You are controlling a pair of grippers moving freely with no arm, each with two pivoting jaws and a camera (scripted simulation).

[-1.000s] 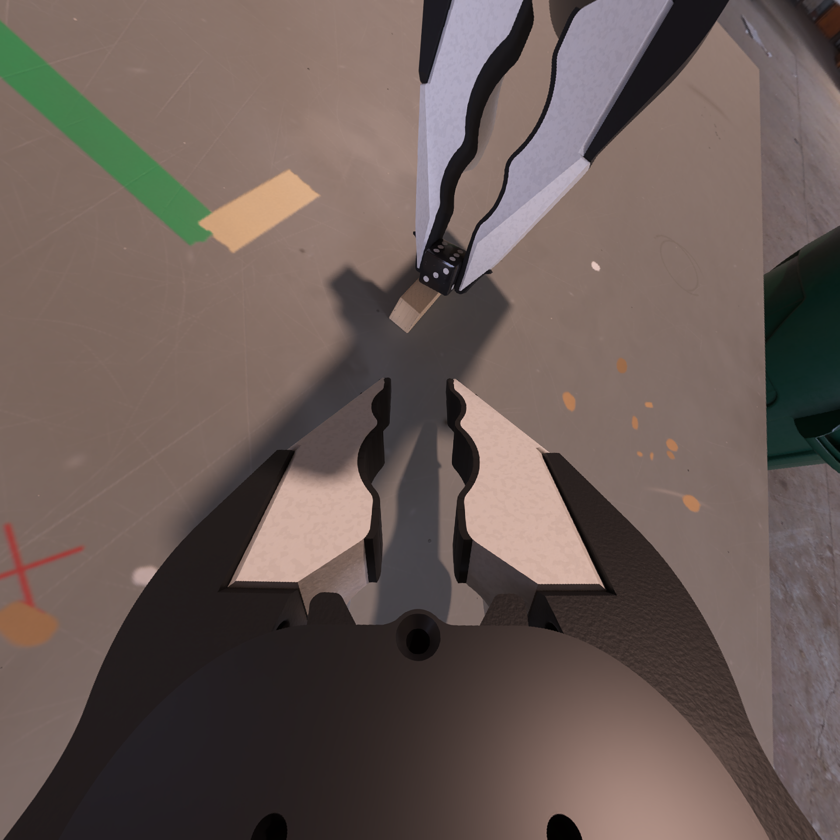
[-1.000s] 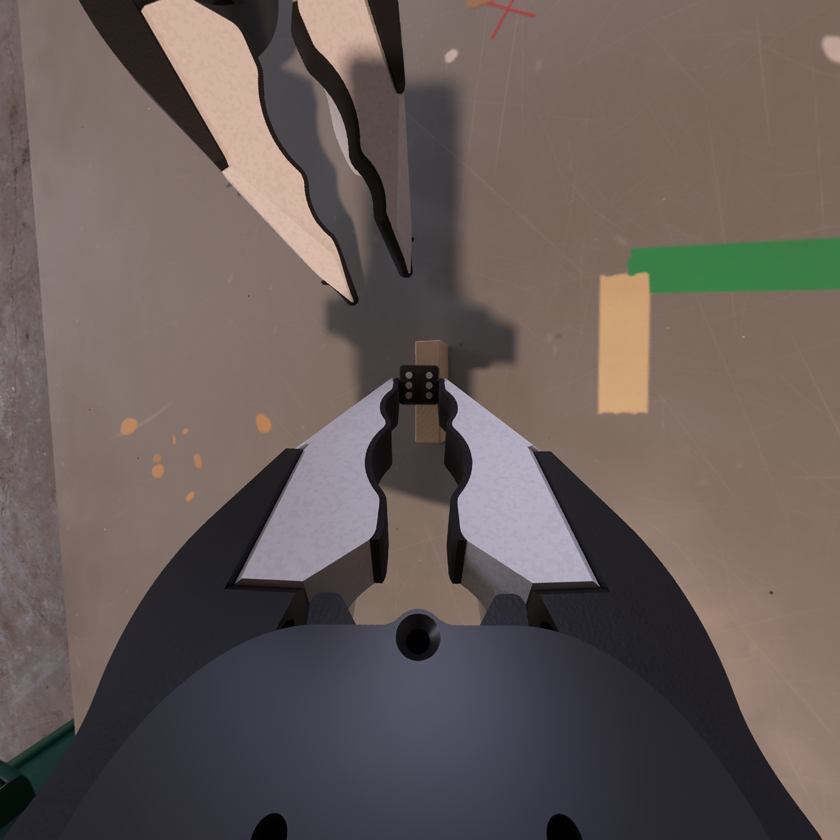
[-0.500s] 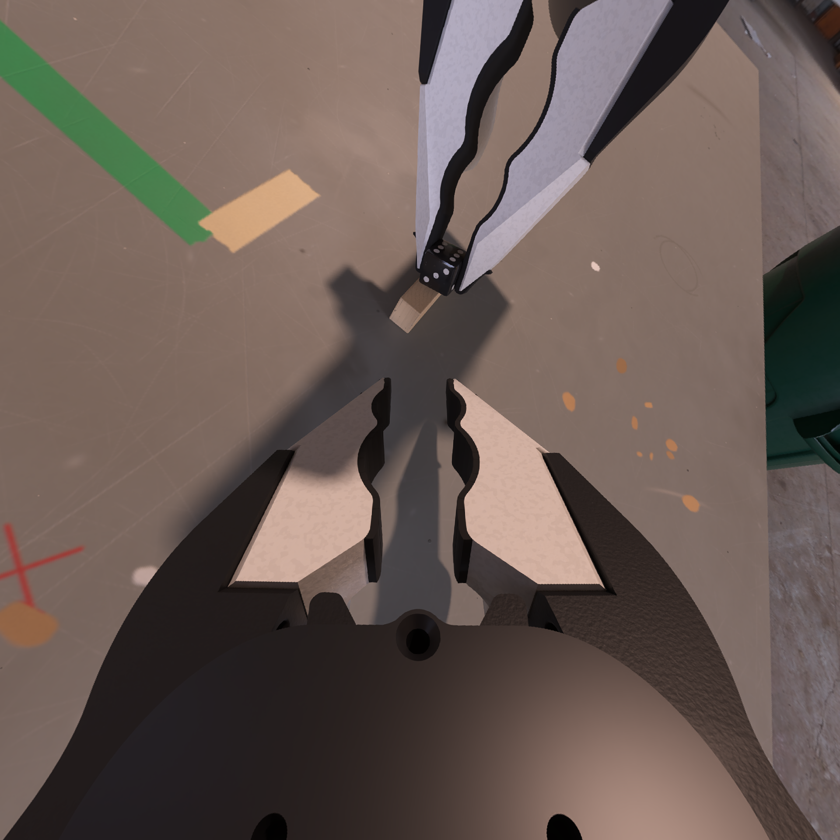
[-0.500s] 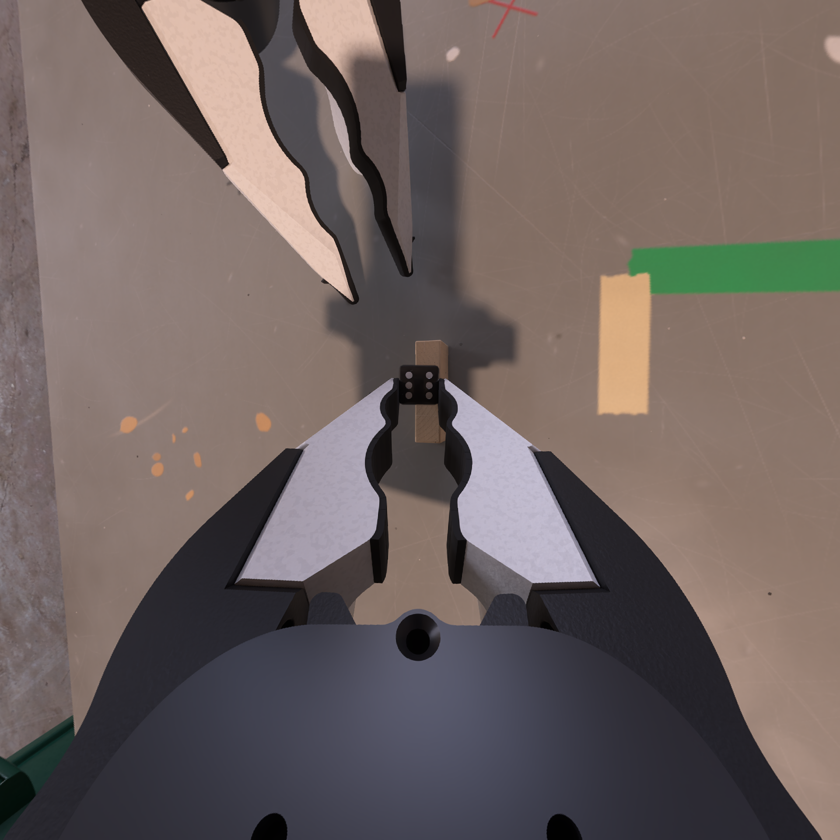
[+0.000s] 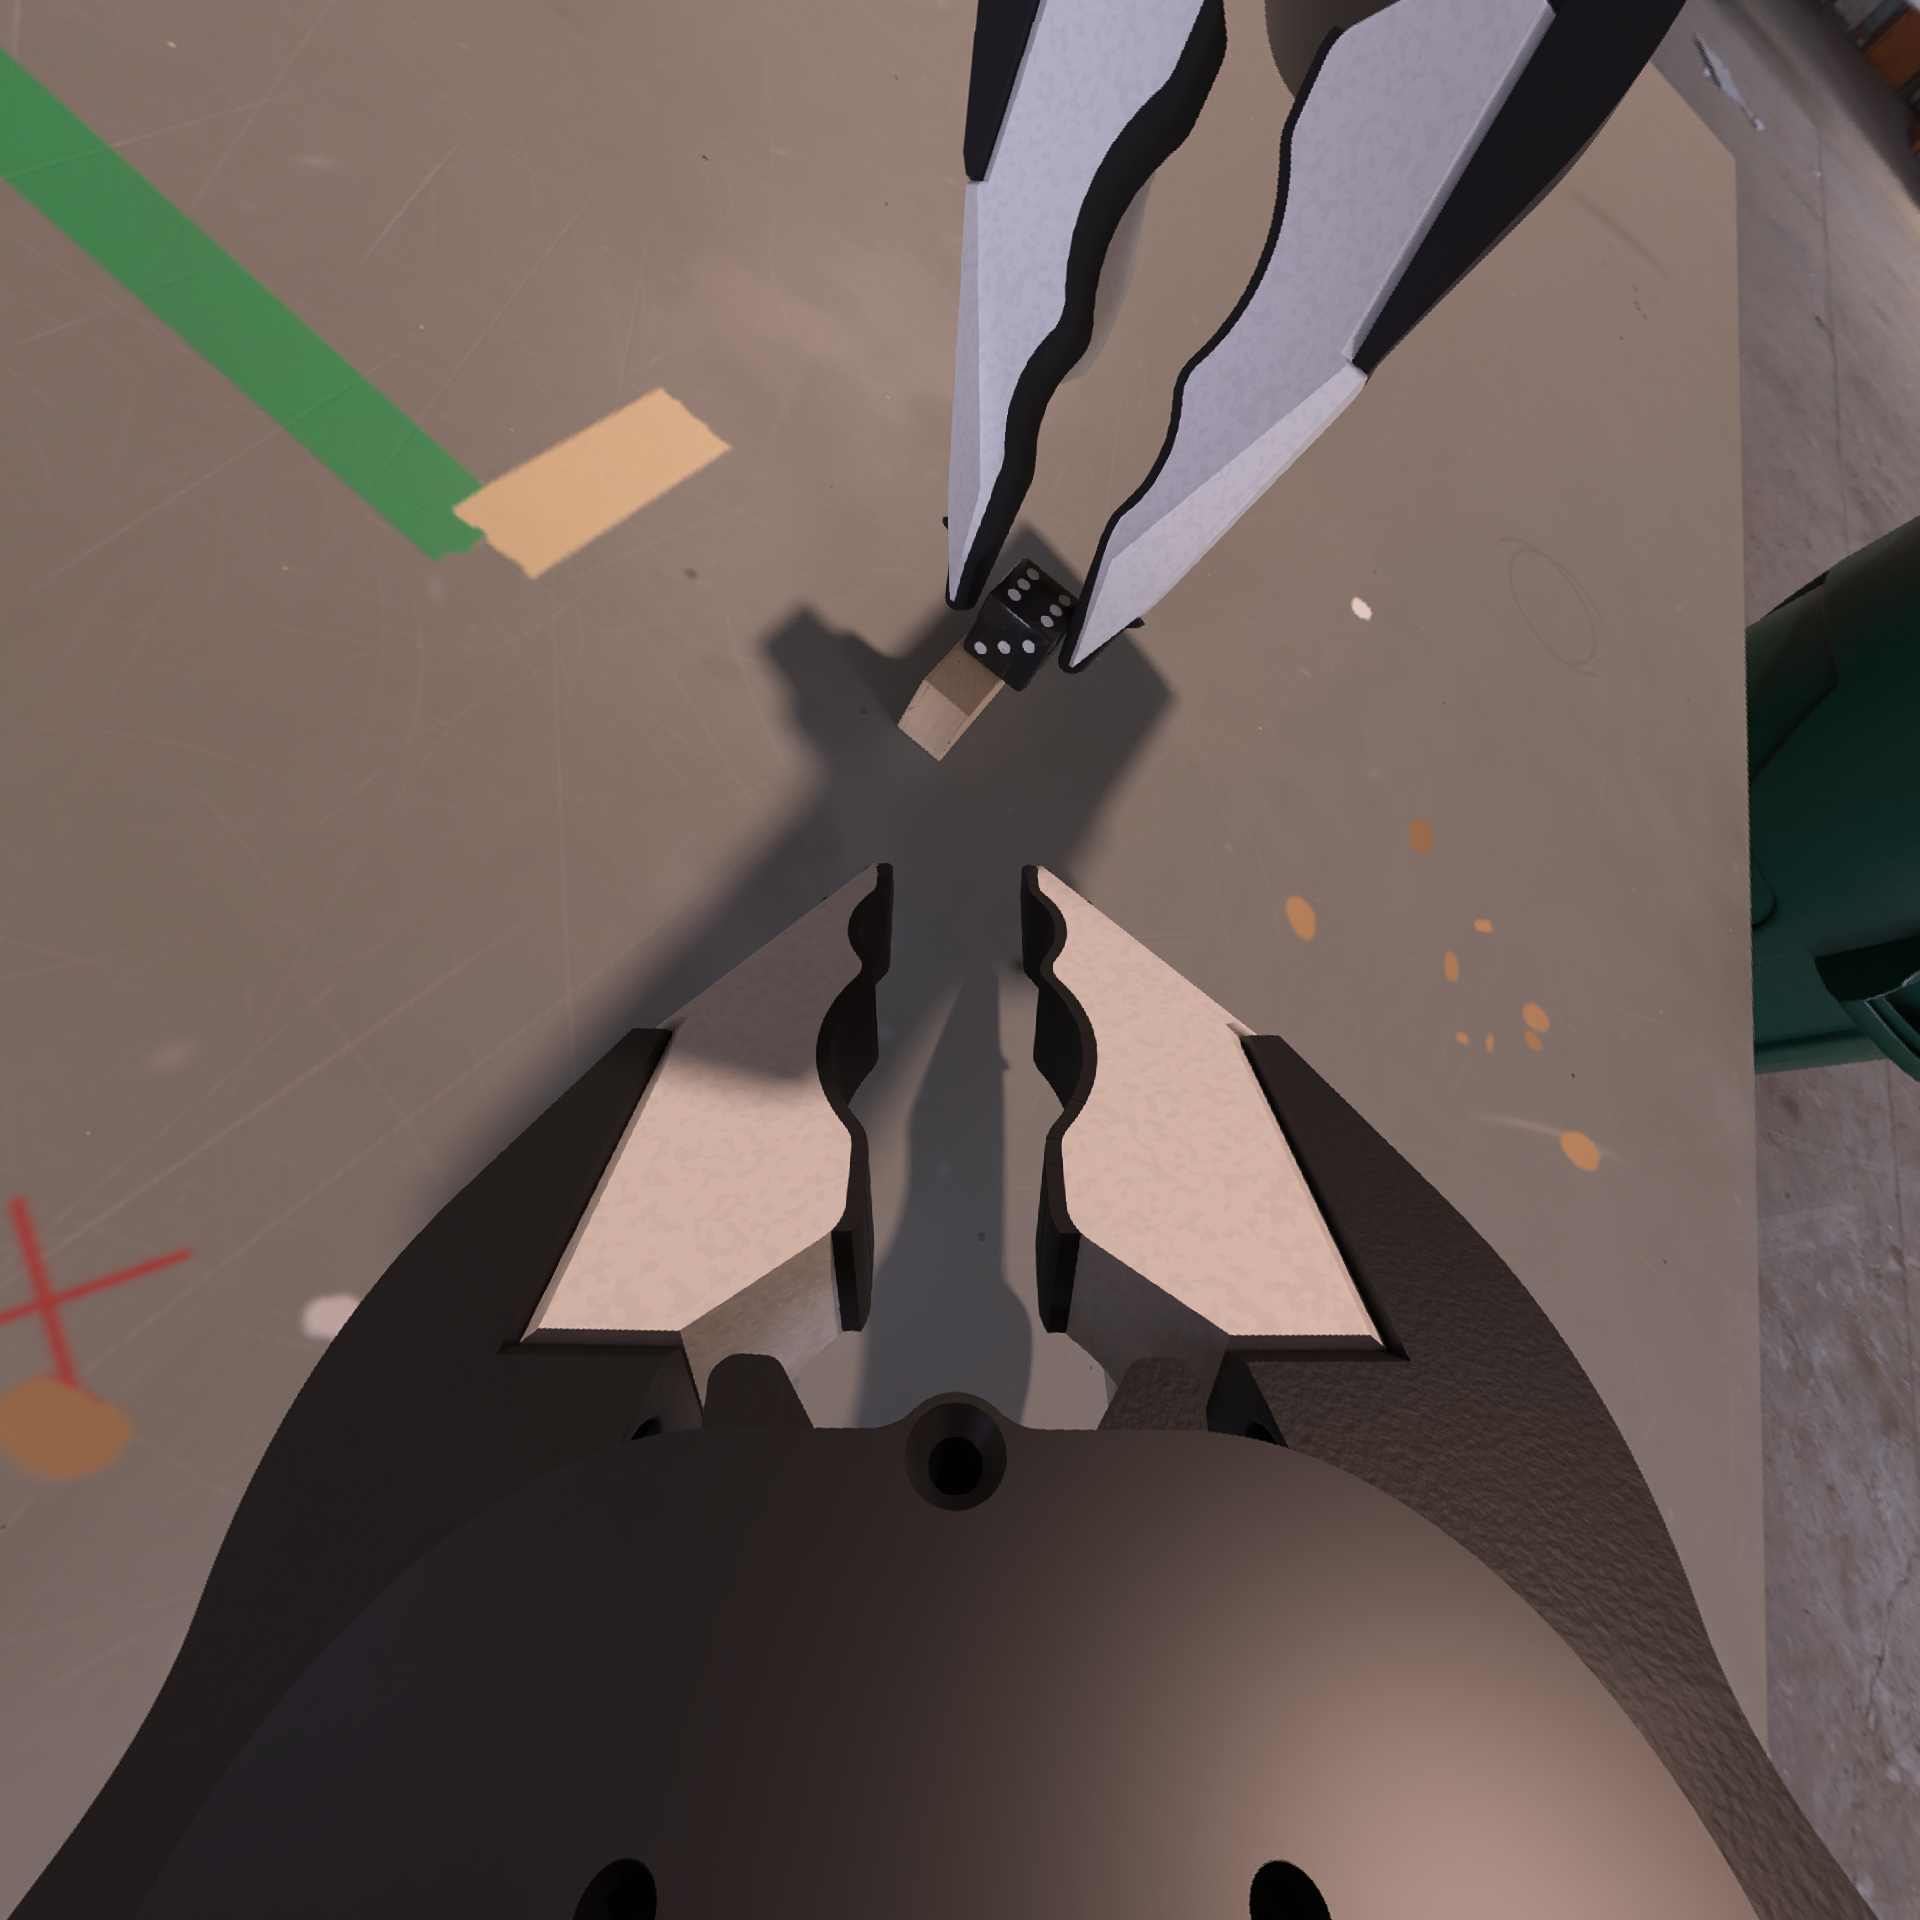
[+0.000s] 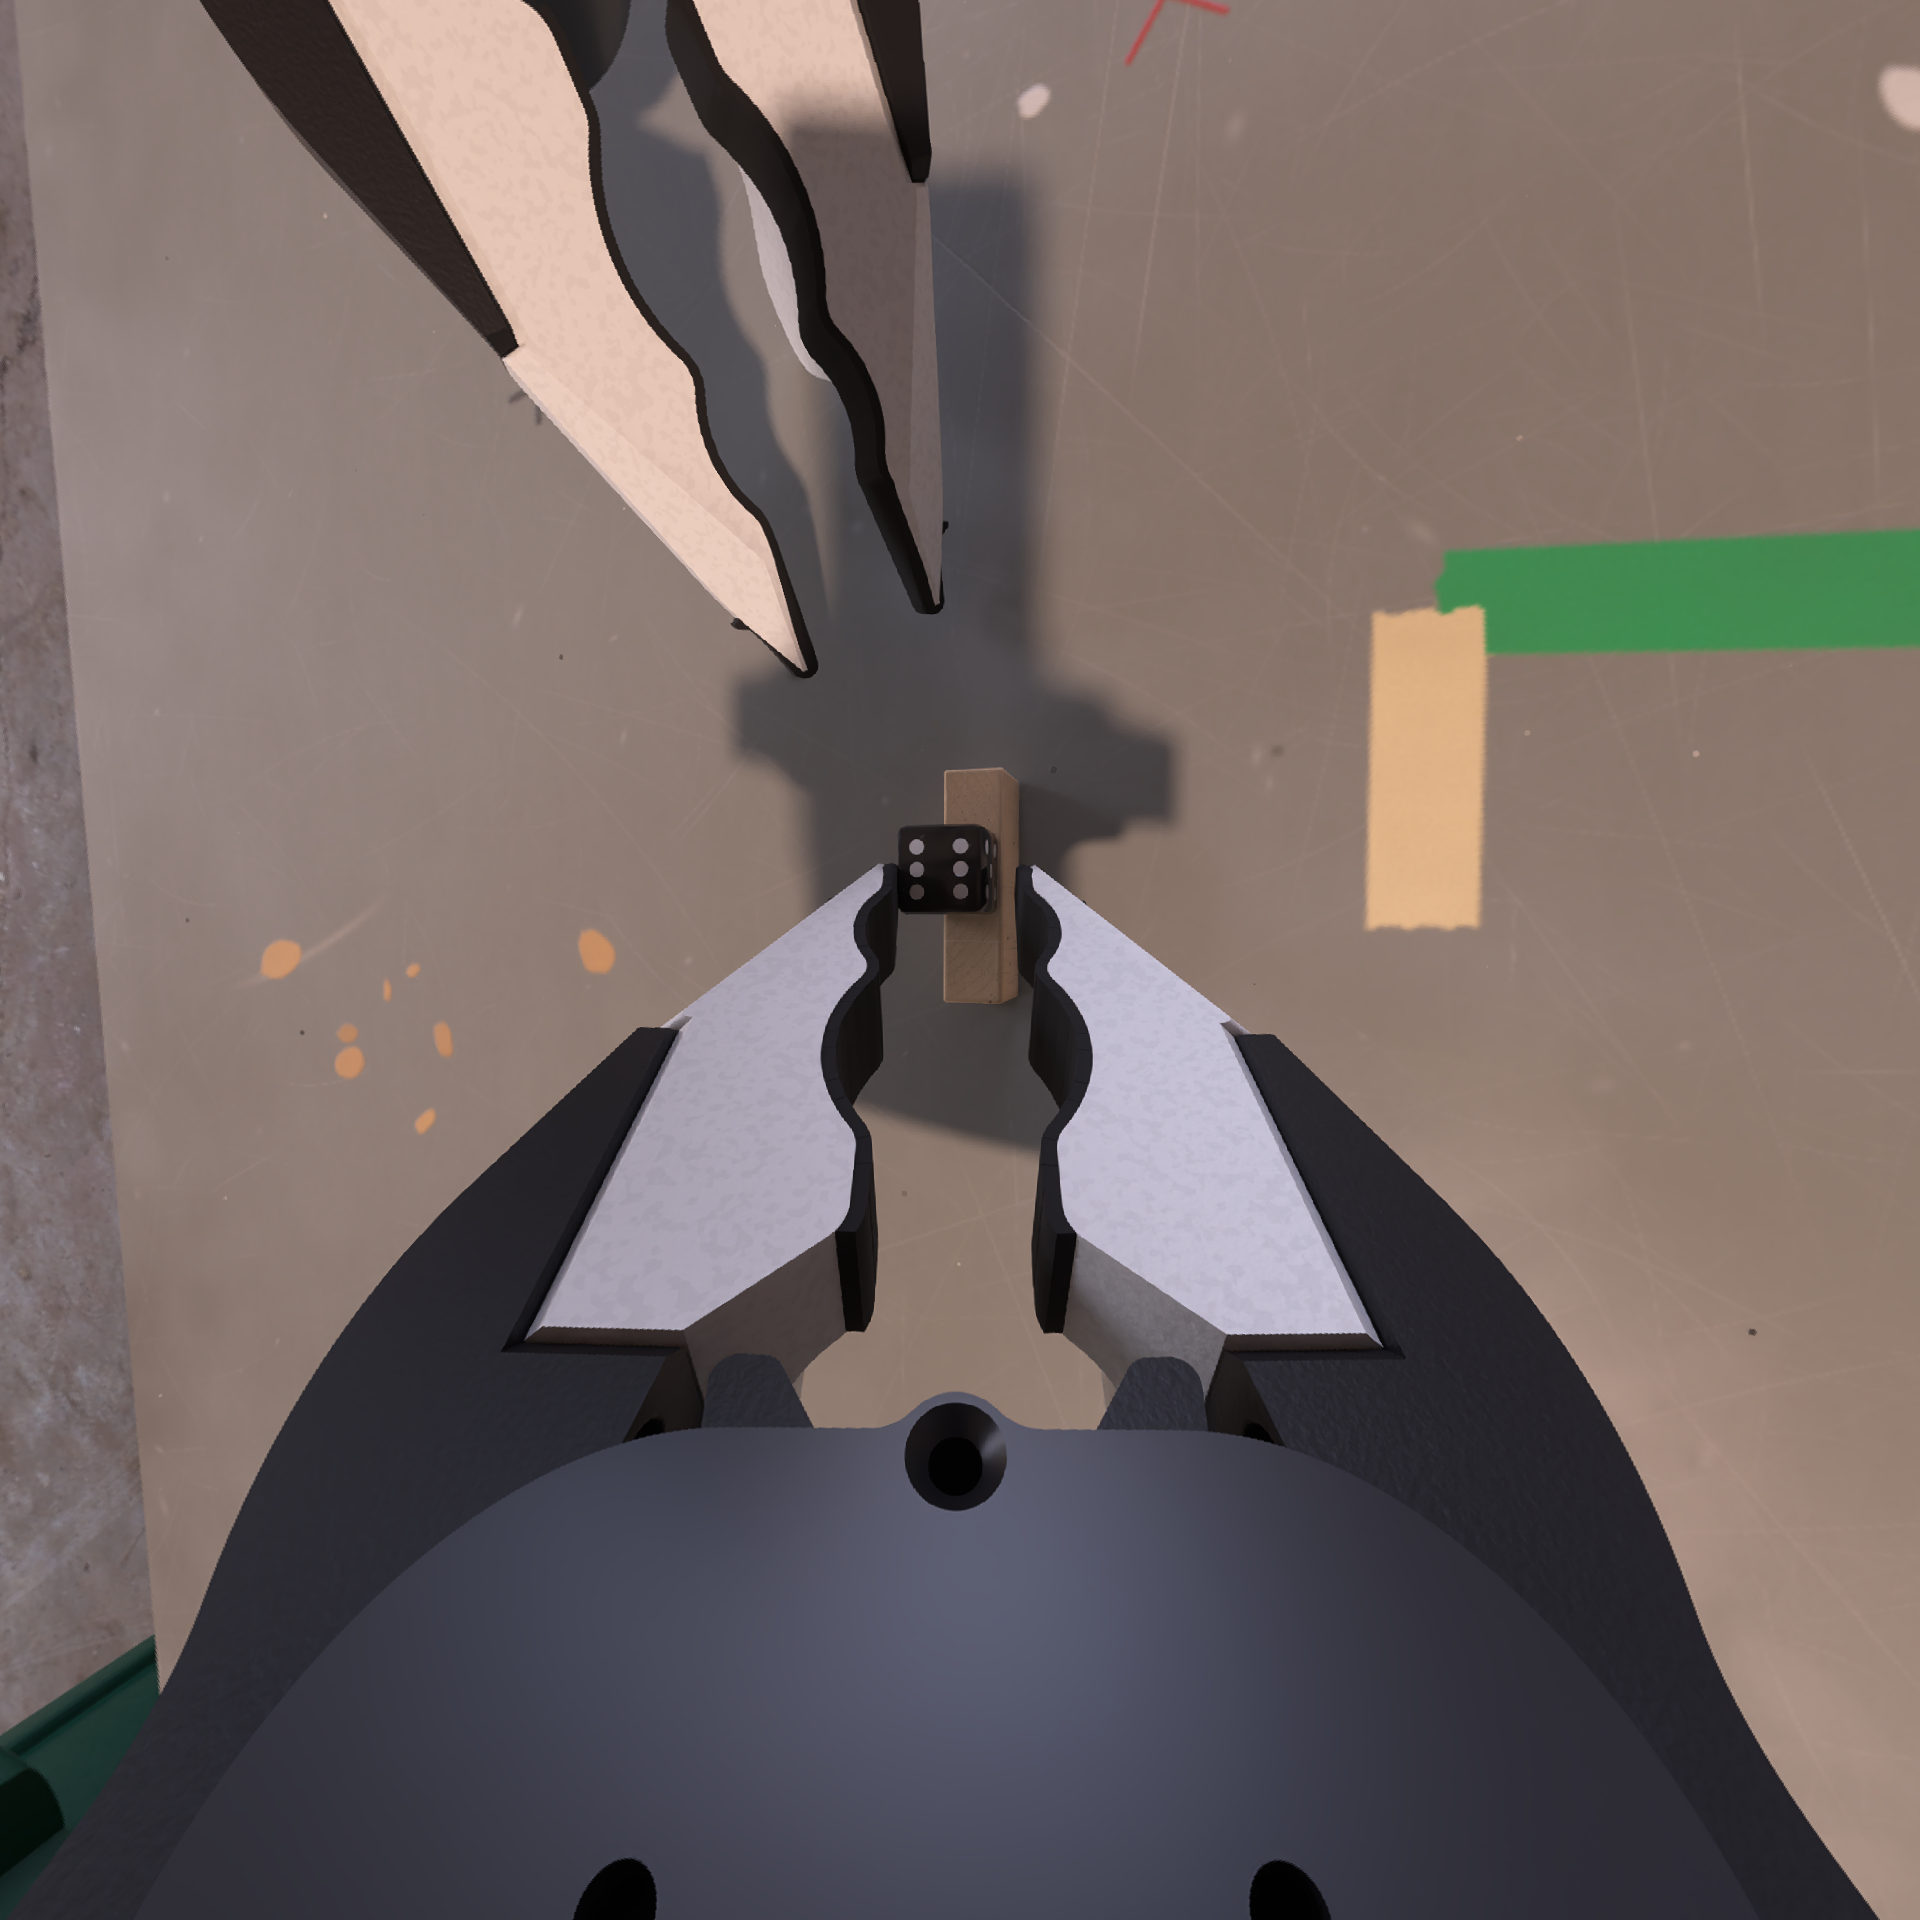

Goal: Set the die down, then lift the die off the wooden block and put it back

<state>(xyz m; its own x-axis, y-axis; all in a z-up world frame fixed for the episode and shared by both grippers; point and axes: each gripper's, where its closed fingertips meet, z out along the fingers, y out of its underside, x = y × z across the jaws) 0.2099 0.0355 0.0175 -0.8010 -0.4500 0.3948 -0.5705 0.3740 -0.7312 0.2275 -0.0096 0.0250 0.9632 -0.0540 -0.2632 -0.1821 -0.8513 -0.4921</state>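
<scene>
Right tongs widened since earlier; die overhangs wooden block edge.

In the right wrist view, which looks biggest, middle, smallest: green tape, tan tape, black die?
1. Green tape strip, though cut off by the picture's edge.
2. Tan tape strip.
3. Black die, nearer the camera yet plainly smallest.

A scuffed brown tabletop is marked with green tape, tan tape, a red cross and orange spots. Grey concrete floor is seen beyond its edge, beside a dark green object.
</scene>
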